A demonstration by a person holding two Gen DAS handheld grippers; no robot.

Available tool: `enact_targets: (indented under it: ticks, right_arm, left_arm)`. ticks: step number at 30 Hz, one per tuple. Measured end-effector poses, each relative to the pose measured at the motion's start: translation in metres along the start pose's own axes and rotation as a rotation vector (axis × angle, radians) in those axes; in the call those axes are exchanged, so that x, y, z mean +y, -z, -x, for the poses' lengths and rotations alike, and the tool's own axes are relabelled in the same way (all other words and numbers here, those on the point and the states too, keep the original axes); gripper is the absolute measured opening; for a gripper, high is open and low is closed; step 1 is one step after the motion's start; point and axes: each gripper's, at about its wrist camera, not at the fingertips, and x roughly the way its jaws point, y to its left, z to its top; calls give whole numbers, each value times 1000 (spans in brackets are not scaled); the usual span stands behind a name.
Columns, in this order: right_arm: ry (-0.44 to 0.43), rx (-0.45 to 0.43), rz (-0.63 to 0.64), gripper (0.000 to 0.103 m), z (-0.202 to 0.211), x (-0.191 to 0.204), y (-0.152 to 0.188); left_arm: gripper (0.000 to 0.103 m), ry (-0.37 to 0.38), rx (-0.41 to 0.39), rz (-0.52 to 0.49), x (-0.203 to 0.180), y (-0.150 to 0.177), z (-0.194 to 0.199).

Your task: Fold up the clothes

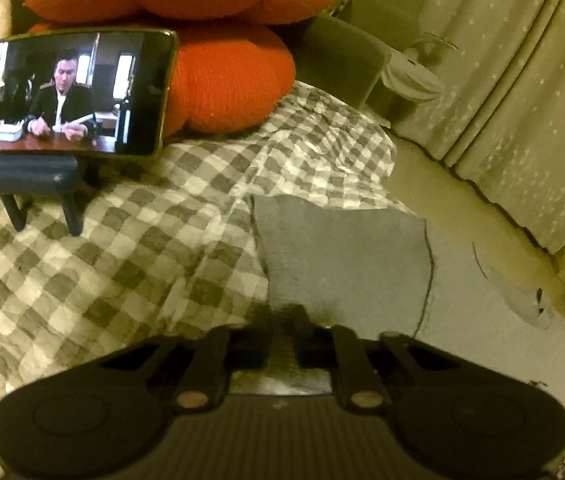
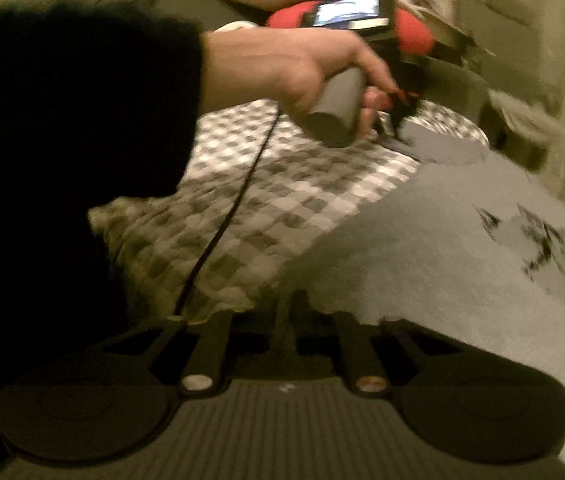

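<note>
Checkered bedspread (image 1: 142,260) underlies grey garment (image 1: 342,264), which lies just ahead of both grippers: left gripper (image 1: 282,316) and right gripper (image 2: 286,300) each pinched closed on its near hem; thin bite may slip, or snag bedspread.

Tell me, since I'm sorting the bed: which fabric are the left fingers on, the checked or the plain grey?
The plain grey garment; the checked bedspread lies beside it, under the phone stand.

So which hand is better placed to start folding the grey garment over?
Probably the left: its fingers are shut at the grey garment corner, facing open checked bedspread. The right gripper also sits at an edge.
</note>
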Motion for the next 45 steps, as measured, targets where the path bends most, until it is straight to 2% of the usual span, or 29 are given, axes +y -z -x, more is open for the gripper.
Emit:
enact_targets:
  ticks: [8,12,18,29,36,38,40,42,45]
  right_arm:
    - [-134,-44,-512,5,19,-68,16]
    - [-226,-58,-668,6,20,-84,27]
    - [-256,-53,-779,6,18,-95,37]
    - [-228,-74,-836,7,23,-109,49]
    - [-204,-78,-803,10,28,-111,50]
    - [-146,-79,-730,10,31,-105,46]
    - [-77,-94,-628,18,34,-94,40]
    - [-7,-109,-513,18,38,-81,33]
    - [38,-141,-379,18,42,-62,25]
  left_arm:
    - [2,4,-10,39,2,-2,1]
    - [2,-5,-13,52,4,-2,0]
    - [2,0,-20,49,1,-2,3]
    - [1,9,-35,63,-3,-3,7]
    - [1,34,-69,55,-9,-3,13]
    - [1,31,-62,65,-7,-4,11]
    - [1,30,-56,76,-4,-4,11]
    - [1,26,-49,84,-2,-5,10]
    - [1,20,-39,92,1,-5,8]
